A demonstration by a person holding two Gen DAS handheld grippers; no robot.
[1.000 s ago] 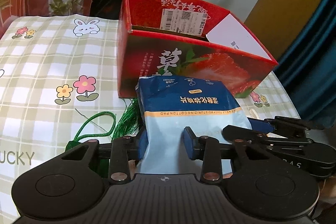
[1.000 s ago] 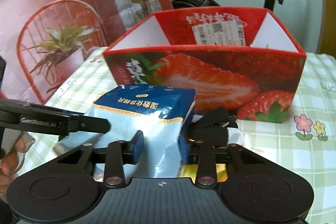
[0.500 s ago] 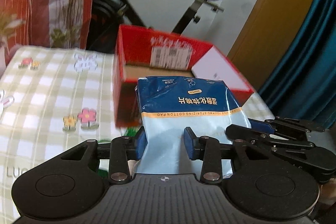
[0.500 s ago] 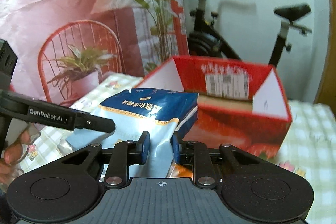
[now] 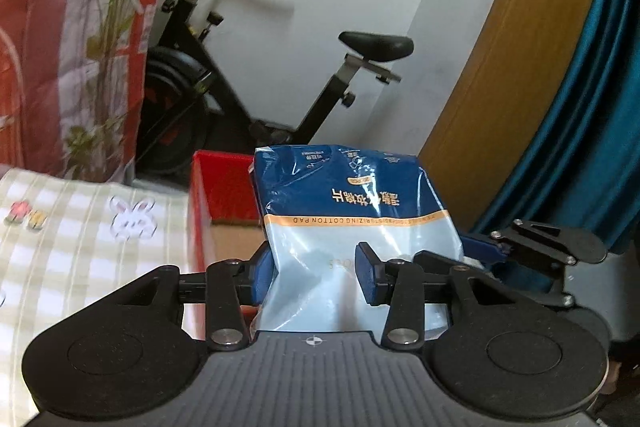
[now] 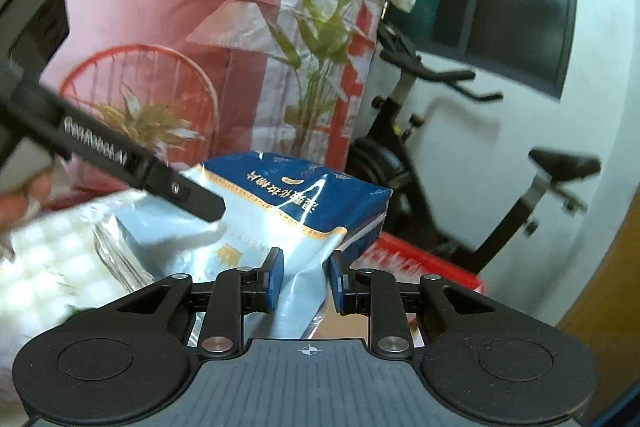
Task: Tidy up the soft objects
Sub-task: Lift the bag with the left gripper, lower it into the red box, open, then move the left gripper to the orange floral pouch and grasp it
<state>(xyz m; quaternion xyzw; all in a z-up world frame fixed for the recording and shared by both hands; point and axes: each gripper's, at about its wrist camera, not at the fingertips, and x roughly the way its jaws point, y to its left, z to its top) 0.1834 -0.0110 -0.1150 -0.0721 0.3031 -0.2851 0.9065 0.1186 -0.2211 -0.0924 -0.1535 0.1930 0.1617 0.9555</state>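
Observation:
A blue and pale cotton pad pack hangs in the air, held from both sides. My left gripper pinches its lower edge; its blue pads still touch the film while the jaws are opening. My right gripper is shut on a crumpled corner of the same pack. In the left wrist view the right gripper's finger shows at the pack's right. The left gripper's finger crosses the right wrist view. The red strawberry box lies below and behind the pack, its rim partly hidden.
A table with a checked cloth spreads to the left of the box. An exercise bike stands behind it by the white wall. A blue curtain hangs at the right. A person's hand shows at the left edge.
Both grippers have risen with the pack off the table, and the box has dropped low in both views. The right gripper has rolled, tilting the pack. The left jaws stand slightly wider.

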